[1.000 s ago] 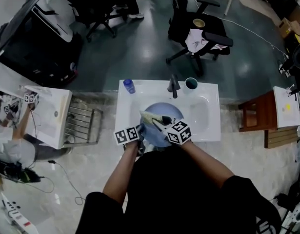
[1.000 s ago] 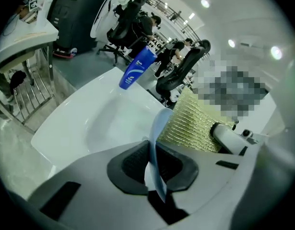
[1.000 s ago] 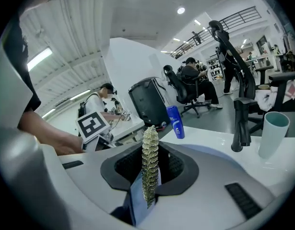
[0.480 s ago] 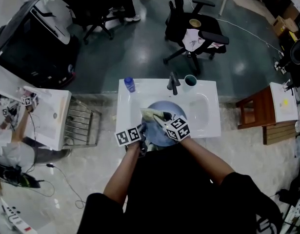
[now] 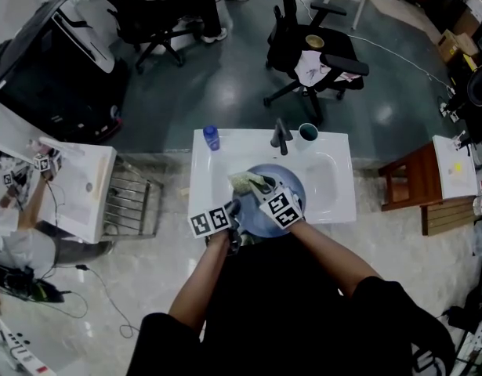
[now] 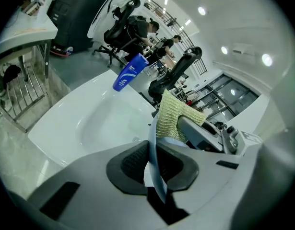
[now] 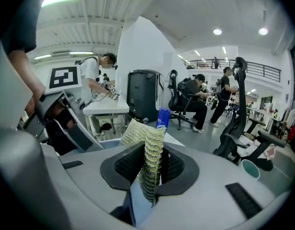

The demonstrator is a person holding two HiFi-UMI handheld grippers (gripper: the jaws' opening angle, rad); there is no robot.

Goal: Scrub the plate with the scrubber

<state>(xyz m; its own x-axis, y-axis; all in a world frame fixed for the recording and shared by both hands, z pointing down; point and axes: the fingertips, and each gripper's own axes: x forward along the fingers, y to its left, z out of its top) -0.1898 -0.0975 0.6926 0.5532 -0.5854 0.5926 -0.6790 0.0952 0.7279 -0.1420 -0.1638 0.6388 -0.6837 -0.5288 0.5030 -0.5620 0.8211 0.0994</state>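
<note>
Over the last second my right gripper (image 5: 262, 188) has drawn in toward the left gripper (image 5: 233, 209), and the yellow-green mesh scrubber (image 5: 245, 182) has slid with it, from the middle-left of the pale blue round plate (image 5: 292, 189) up toward the plate's far-left rim. I read that as one more stroke in a scrub that is well under way, not a finish: the right half of the plate shows bare beyond the scrubber and, to my eye, the next pass belongs there. The plate itself sits over the basin of the white moulded sink (image 5: 336, 208), close to the sink's front edge, leaning up toward the black faucet (image 5: 280, 138) at the back edge, with the blue bottle (image 5: 211, 138) standing at the back-left corner. On the left, the plate's near rim runs edge-on between the two dark pads, which are set narrow and press on it, yet those jaws are opening slightly right now, so I judge that hold to be softening and would watch for the plate tipping into the basin. On the right, the jaws are clenched on the scrubber, its knitted mesh bunched between the pads and fanning out above them against the plate
</note>
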